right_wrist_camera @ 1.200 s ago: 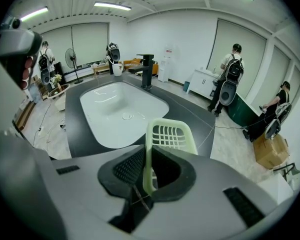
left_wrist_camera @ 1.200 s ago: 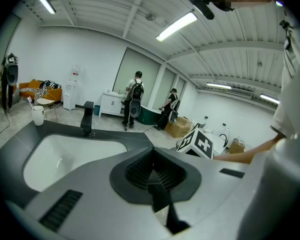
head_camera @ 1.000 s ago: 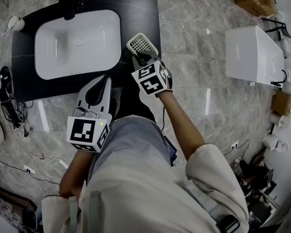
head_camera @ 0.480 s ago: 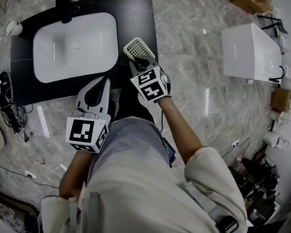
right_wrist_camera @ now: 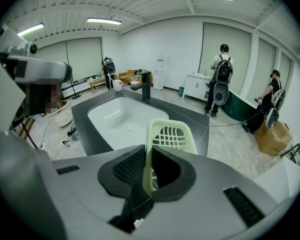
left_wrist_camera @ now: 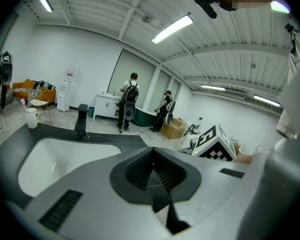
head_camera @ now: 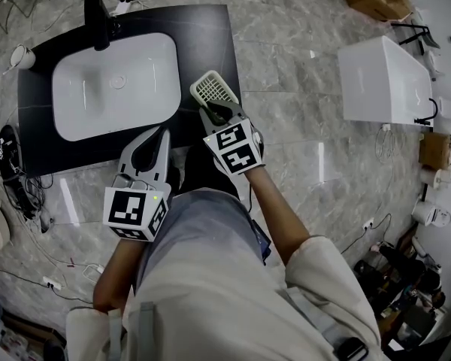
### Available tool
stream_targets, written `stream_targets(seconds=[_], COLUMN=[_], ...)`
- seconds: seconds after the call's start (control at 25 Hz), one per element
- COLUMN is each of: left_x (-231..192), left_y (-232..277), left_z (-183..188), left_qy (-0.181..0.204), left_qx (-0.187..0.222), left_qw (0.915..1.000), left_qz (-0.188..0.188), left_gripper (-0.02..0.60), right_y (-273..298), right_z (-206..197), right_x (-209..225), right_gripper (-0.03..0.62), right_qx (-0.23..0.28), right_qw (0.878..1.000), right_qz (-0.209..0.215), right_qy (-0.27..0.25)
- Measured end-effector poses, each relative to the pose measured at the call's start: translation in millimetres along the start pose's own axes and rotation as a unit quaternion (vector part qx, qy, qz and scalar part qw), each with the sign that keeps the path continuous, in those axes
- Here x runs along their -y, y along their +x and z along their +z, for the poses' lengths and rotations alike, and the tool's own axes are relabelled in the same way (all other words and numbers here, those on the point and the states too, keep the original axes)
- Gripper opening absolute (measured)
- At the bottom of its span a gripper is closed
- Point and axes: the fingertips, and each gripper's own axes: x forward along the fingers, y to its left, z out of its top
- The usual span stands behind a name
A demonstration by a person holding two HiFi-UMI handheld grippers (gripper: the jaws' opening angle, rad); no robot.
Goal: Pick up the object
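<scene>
One pale basket (head_camera: pixel 213 88) in right tongs (head_camera: pixel 215 108), left tongs (head_camera: pixel 164 133) closed

White sink (head_camera: pixel 113 85) w/ black faucet (head_camera: pixel 98 21) in dark counter (head_camera: pixel 210 40); cup (head_camera: pixel 21 55) at its left corner.

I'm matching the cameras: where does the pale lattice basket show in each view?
Head view: basket at centre, just right of the white sink.
Left gripper view: not in it; sink lower left.
Right gripper view: centre, between the fingers; sink behind, left.
</scene>
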Motion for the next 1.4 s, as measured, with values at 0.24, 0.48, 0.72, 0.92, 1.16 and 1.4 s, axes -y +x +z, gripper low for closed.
stream_targets(seconds=[0.24,0.48,0.72,0.92,1.16,1.4], left_x=[-2.3,-7.3,-6.6,-7.4,-6.5,-12.8], left_y=[-2.8,-4.6,-5.9,-8.0,-11.2,-16.2], left_z=[1.2,5.1,7.4,7.6,6.9,10.0], left_qy=[0.0,0.002,0.003,0.003,0.008,0.008], left_qx=[0.0,0.003,0.009,0.008,0.004,0.009], left_qw=[1.0,1.0,0.9997,0.9996,0.9995,0.9996], left_qz=[-0.003,-0.009,-0.023,-0.027,-0.029,-0.026], left_gripper=[0.002,0.002,0.002,0.002,0.002,0.002], right_y=[-14.1,-22.1,-35.5,-46.4,-64.3,-79.7], right_z=[6.9,14.5,23.8,24.4,27.7,30.4], right_x=[-3.4,-4.2,-6.4,-9.4,-10.4,-15.7], right_gripper=[0.054,0.054,0.054,0.054,0.054,0.054], right_qx=[0.013,0.027,0.053,0.06,0.075,0.094], right_qw=[1.0,0.999,0.997,0.996,0.993,0.99], right_qz=[-0.007,-0.021,-0.036,-0.043,-0.055,-0.061], right_qy=[0.015,0.028,0.042,0.054,0.07,0.084])
